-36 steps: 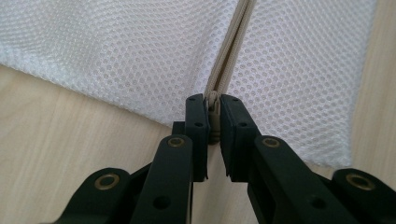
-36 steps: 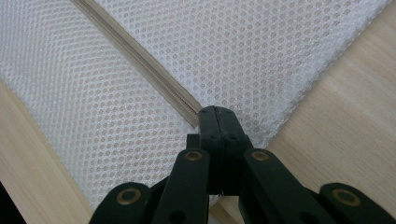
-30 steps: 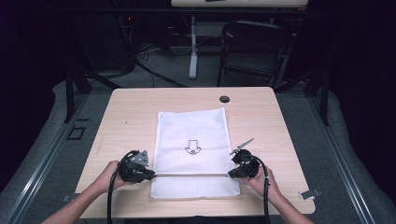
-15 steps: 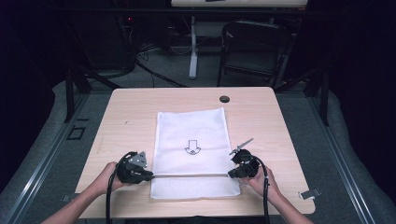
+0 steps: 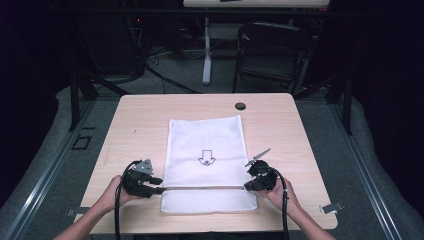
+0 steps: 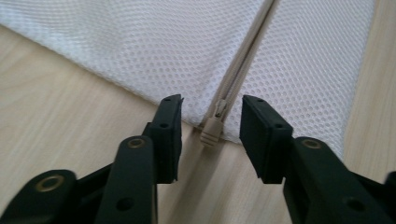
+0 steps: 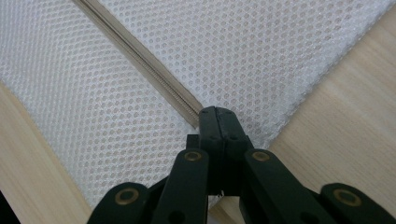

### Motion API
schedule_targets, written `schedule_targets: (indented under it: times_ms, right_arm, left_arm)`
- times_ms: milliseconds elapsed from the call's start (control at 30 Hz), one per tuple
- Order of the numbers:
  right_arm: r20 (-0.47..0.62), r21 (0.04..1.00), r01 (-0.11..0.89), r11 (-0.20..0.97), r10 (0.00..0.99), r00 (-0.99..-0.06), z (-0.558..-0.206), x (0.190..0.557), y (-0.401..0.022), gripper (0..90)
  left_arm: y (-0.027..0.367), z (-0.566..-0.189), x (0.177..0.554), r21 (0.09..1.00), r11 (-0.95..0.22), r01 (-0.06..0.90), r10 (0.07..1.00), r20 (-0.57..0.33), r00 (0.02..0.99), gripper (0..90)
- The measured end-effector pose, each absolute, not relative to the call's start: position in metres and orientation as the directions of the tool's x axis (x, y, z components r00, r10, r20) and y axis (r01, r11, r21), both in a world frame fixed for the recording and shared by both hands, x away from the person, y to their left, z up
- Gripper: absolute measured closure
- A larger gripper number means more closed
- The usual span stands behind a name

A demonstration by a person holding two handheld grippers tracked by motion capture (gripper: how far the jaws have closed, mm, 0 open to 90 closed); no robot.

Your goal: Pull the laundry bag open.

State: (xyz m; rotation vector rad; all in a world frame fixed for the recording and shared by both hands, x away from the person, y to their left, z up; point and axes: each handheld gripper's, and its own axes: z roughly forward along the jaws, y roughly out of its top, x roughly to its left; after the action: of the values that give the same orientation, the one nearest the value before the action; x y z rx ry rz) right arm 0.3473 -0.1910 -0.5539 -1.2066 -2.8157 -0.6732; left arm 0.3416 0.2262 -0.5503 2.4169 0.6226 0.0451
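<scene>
A white mesh bag (image 5: 207,135) with a printed arrow lies flat in the middle of the wooden table (image 5: 135,125). A beige zipper (image 5: 205,187) runs across its near end. My left gripper (image 5: 159,189) is at the zipper's left end, and its jaws have just been opening. In the left gripper view, the beige zipper pull (image 6: 211,133) lies free between the pads (image 6: 173,135), touching neither. My right gripper (image 5: 247,187) is at the zipper's right end, shut on the bag's edge (image 7: 215,112) where the zipper tape (image 7: 140,56) stops.
A small black round cap (image 5: 240,105) sits near the table's far edge. A dark chair (image 5: 272,50) and a table leg stand beyond it. A metal clip (image 5: 331,207) hangs at the near right corner. Bare wood flanks the bag on both sides.
The left gripper's jaws have spread apart at the bag's left edge. Both hands, the right gripper and the bag stay where they were.
</scene>
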Motion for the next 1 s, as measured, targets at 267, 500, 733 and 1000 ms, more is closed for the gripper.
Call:
schedule_targets:
  times_ms: [267,500,733,1000]
  right_arm:
    - [0.167,0.421,0.694,0.584,0.702,-0.692,-0.543,0.345,-0.193,50.2]
    - [0.152,0.470,0.706,0.529,0.740,-0.655,-0.517,0.328,-0.211,21.8]
    - [0.112,0.513,0.710,0.482,0.782,-0.613,-0.499,0.301,-0.243,13.1]
    - [0.057,0.518,0.712,0.474,0.811,-0.582,-0.501,0.275,-0.262,9.1]
  left_arm:
    - [0.232,-0.534,0.335,0.607,-0.626,0.490,0.563,-0.083,0.822,24.5]
    - [0.240,-0.519,0.318,0.616,-0.577,0.536,0.630,-0.081,0.772,13.3]
    - [0.246,-0.506,0.298,0.604,-0.523,0.602,0.717,-0.070,0.693,11.5]
    - [0.242,-0.498,0.278,0.604,-0.523,0.601,0.756,0.004,0.654,11.2]
